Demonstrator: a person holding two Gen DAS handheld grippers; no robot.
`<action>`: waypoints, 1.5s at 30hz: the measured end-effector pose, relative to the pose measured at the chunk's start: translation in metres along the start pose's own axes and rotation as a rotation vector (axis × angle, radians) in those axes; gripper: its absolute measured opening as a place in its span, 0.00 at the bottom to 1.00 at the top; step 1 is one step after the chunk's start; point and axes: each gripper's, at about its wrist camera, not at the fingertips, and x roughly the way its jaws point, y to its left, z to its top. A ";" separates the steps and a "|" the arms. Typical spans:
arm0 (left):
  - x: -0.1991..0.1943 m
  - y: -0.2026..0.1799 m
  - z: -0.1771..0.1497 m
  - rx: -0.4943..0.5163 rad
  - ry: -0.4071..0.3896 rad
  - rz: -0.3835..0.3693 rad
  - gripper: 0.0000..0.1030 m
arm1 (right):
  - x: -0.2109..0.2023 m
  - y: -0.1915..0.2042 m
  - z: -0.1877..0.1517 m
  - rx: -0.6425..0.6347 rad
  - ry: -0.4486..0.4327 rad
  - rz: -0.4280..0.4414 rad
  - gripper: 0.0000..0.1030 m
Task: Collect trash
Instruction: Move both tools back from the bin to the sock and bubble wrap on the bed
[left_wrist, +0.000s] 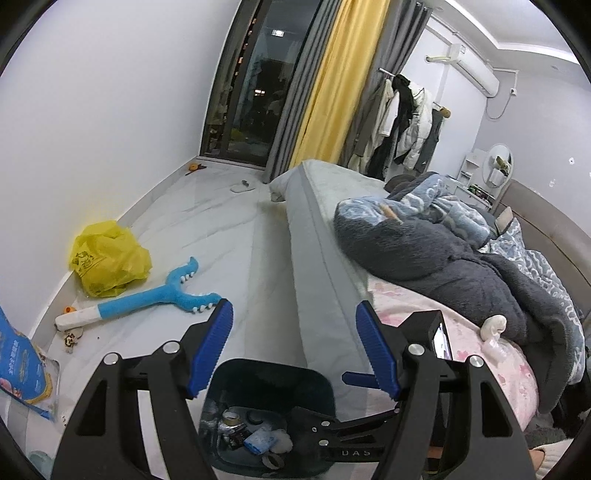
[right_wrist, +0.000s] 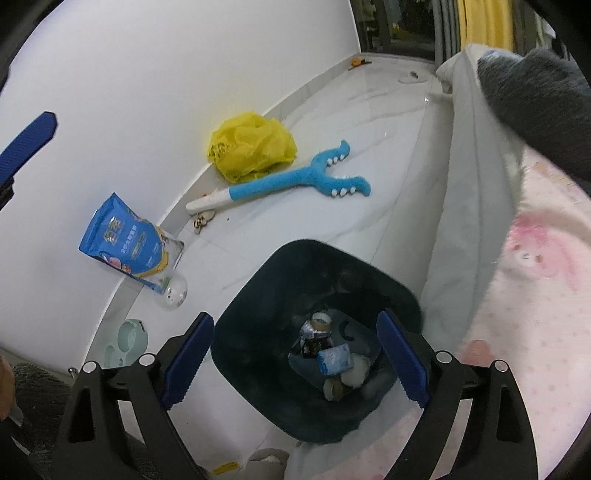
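**Both claws empty above the dark bin beside the bed**

The dark trash bin (right_wrist: 317, 336) stands on the pale floor (right_wrist: 369, 122), close against the side of the bed (right_wrist: 465, 206). Inside it lie several scraps: a small blue-and-white packet (right_wrist: 335, 359), a roll of tape (right_wrist: 320, 322), a dark crumpled wrapper (right_wrist: 314, 338) and something white and round whose kind is hard to make out.

The right claw (right_wrist: 295, 358) hangs over the bin's mouth, pointing down into it, its blue pads spread wide with nothing between them. The left claw (left_wrist: 293, 347) hovers near the same bin, angled more toward the room, its jaws parted about halfway and likewise empty; the right claw's linkage crosses below it in the left wrist view.

Farther out on the floor, along the white wall, sit a crumpled yellow plastic bag (right_wrist: 251, 146) and, touching it, a blue plush toy (right_wrist: 295, 181) with a forked end. Nearer along the wall a blue pouch (right_wrist: 129, 240) leans upright, with a clear round item (right_wrist: 173, 293) just beside it. On the bed, a dark grey fleece blanket (left_wrist: 461, 258) is heaped over a pink sheet (left_wrist: 443, 332).
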 end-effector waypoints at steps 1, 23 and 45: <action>0.000 -0.001 0.000 0.003 -0.002 -0.002 0.70 | -0.003 -0.002 -0.001 0.000 -0.007 -0.004 0.88; 0.025 -0.086 -0.003 0.109 0.004 -0.082 0.82 | -0.107 -0.082 -0.029 0.094 -0.227 -0.137 0.88; 0.052 -0.154 -0.021 0.184 0.057 -0.143 0.84 | -0.170 -0.154 -0.069 0.164 -0.297 -0.262 0.89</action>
